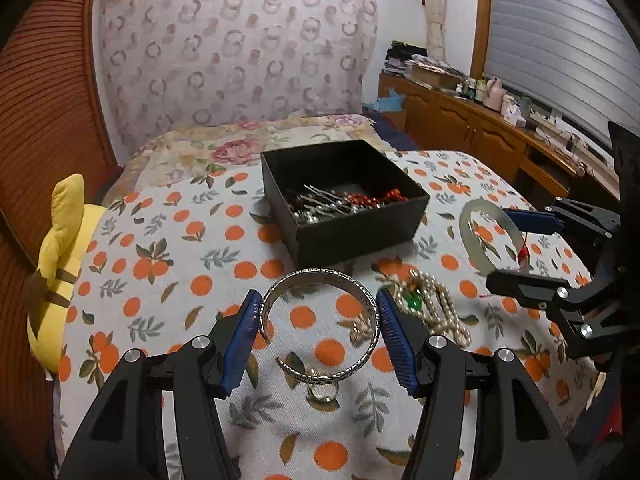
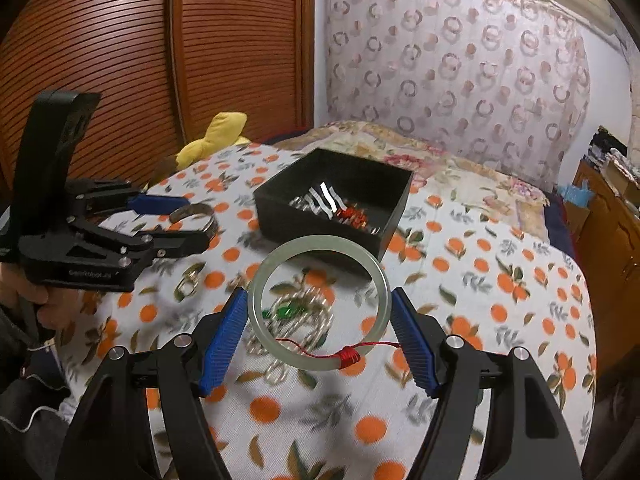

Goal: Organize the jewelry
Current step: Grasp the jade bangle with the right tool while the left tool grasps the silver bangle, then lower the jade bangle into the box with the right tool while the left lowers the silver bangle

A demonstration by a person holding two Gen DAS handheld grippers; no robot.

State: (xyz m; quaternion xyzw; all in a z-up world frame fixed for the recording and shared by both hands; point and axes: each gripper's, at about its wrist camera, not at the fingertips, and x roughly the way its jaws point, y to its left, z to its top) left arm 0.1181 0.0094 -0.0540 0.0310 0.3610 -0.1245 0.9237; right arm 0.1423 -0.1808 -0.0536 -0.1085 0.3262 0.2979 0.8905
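My left gripper point(image 1: 319, 308) is shut on a silver cuff bracelet point(image 1: 288, 284), held above the orange-print cloth point(image 1: 192, 240); it also shows in the right wrist view point(image 2: 196, 211). My right gripper point(image 2: 318, 308) is shut on a pale green jade bangle point(image 2: 276, 256) with a red thread knot point(image 2: 349, 357); the bangle also shows in the left wrist view point(image 1: 466, 236). A black box point(image 1: 360, 232) ahead holds hairpins and red bead pieces. A pearl necklace with a green stone point(image 1: 436, 300) and a ring point(image 1: 322, 392) lie on the cloth.
A yellow plush toy point(image 1: 60, 264) lies at the cloth's left edge. A floral bedspread point(image 1: 240, 144) and patterned curtain lie beyond the box. A wooden cabinet point(image 1: 472, 128) with clutter stands at the right. A slatted wooden door point(image 2: 120, 40) is at the left.
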